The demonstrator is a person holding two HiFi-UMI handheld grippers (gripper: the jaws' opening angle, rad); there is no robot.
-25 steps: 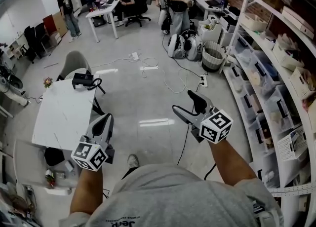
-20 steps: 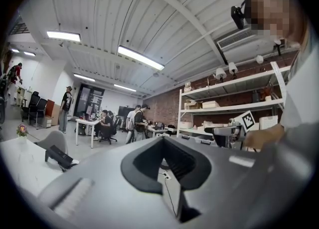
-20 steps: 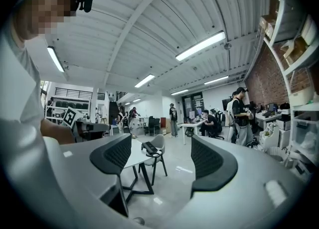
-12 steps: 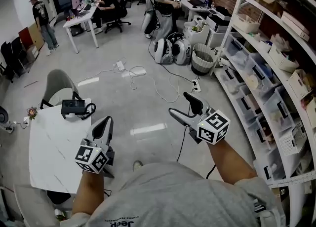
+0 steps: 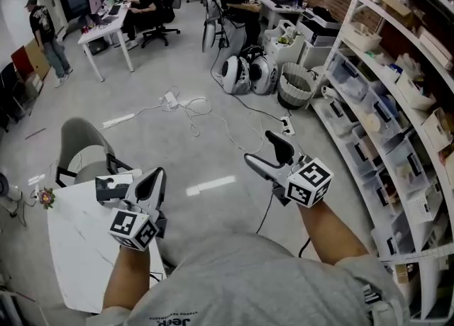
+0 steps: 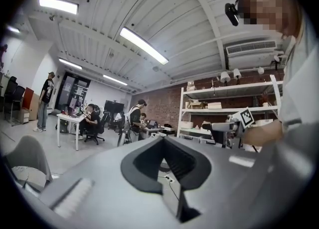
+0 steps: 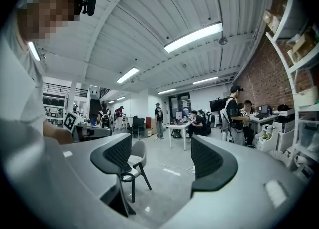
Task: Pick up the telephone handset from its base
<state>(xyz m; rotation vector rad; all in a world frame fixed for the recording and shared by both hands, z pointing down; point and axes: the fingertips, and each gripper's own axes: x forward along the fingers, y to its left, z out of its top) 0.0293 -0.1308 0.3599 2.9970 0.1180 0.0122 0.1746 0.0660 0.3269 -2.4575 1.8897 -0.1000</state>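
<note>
Trouble could come from the left gripper (image 5: 151, 181), its jaws pressed nearly together on nothing: lowered like that, it would likely shove the telephone (image 5: 108, 187) along the white table (image 5: 78, 246) rather than grasp it. The right gripper (image 5: 264, 149) gapes wide, empty. The left gripper covers part of the telephone, and handset and base cannot be told apart.

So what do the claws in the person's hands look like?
The left claw and right claw are light grey with black ribbed pads. Behind each sits a white cube printed with black square markers. The person wears a grey short-sleeved T-shirt.
</note>
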